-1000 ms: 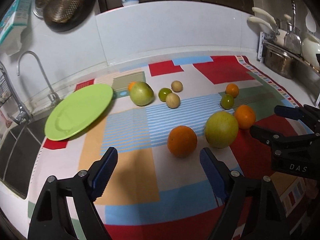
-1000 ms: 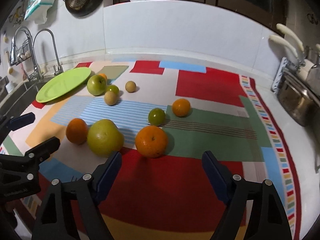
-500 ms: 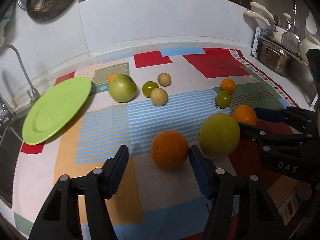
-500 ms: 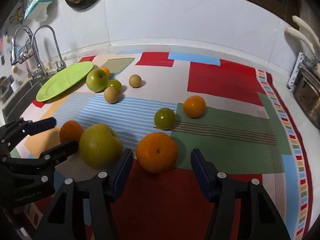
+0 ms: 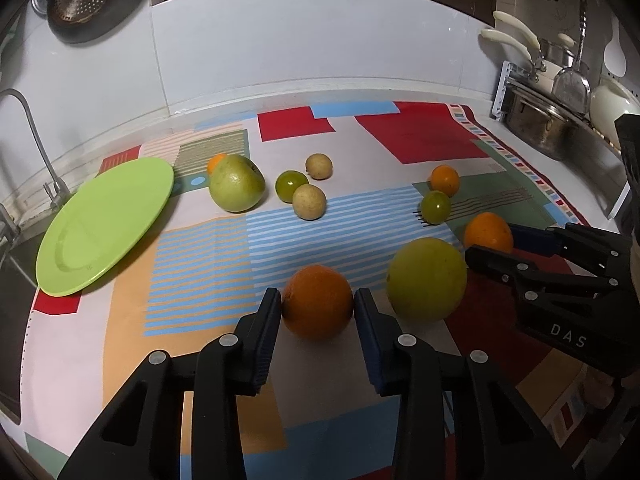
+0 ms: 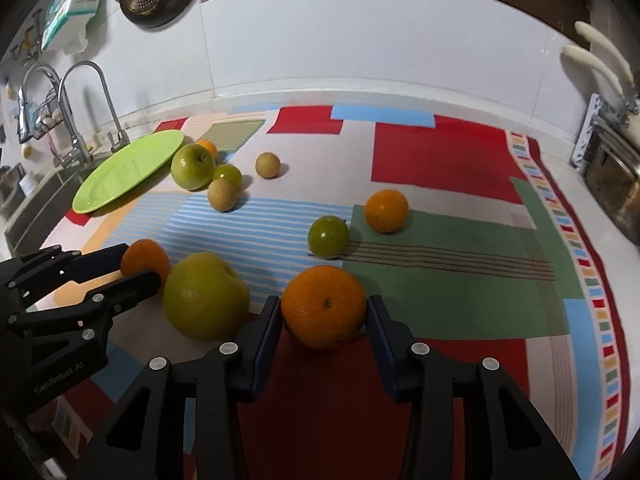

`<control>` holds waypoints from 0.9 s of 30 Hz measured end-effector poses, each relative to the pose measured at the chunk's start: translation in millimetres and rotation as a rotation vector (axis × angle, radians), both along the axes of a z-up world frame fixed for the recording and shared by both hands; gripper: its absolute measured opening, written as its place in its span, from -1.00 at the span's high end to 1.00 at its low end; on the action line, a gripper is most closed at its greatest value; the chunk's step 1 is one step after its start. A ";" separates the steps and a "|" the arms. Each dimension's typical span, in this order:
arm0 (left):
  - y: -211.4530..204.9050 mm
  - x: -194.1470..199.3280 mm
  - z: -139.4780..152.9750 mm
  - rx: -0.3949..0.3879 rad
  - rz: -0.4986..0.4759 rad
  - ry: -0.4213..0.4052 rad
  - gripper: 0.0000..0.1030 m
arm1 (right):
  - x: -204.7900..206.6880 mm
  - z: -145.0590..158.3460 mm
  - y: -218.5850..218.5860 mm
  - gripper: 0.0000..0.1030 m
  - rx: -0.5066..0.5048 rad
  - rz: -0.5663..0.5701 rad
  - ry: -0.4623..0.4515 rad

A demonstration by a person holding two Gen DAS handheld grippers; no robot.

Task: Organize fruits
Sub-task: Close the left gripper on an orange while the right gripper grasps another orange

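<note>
Orange fruits sit pinched in both grippers on the patterned counter cloth (image 5: 208,248).
Left gripper (image 5: 316,304) clamps one orange (image 5: 318,302); right gripper (image 6: 323,307) clamps another orange (image 6: 324,306). Next, likely lifting toward the green plate (image 5: 104,224).

A white kitchen counter (image 6: 560,168) is carrying a patchwork cloth of red, green, blue-striped and tan blocks (image 6: 440,160), which is covering most of it. Lying on the cloth near its sink-side edge is a round lime-green plate (image 5: 104,224), and just beside it are sitting a large green apple (image 5: 237,184), a small orange fruit half hidden behind the apple (image 5: 216,161), a small dark-green round fruit (image 5: 291,186) and two small tan round fruits (image 5: 309,201) (image 5: 319,166). Toward the middle a small orange (image 6: 386,211) and a second dark-green fruit (image 6: 328,237) are resting near each other, while at the near edge a big yellow-green fruit (image 6: 206,296) is lying between two larger oranges (image 6: 323,306) (image 5: 318,301).
</note>
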State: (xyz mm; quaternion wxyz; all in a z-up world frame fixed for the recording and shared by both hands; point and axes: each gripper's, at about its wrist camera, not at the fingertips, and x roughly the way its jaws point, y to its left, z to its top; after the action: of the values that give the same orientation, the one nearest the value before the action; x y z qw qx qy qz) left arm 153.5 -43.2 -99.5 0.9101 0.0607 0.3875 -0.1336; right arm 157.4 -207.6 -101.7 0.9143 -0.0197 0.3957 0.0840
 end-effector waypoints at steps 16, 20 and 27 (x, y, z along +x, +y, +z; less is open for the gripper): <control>31.7 -9.3 18.0 -0.051 -0.043 -0.013 0.14 | -22.5 43.7 35.9 0.15 0.018 -0.022 -0.096; 26.9 -19.1 15.1 -0.065 -0.103 0.003 -0.14 | -30.2 40.2 35.4 0.16 0.014 -0.050 -0.087; 7.8 -15.8 -2.3 -0.024 -0.151 0.016 -0.12 | -47.6 34.2 18.0 0.16 0.031 -0.118 -0.060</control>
State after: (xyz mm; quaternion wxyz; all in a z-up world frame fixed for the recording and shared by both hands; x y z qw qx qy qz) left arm 137.7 -35.4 -101.8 0.8950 0.0776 0.3876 -0.2068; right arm 109.7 -189.7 -67.5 0.9294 0.0155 0.3670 0.0355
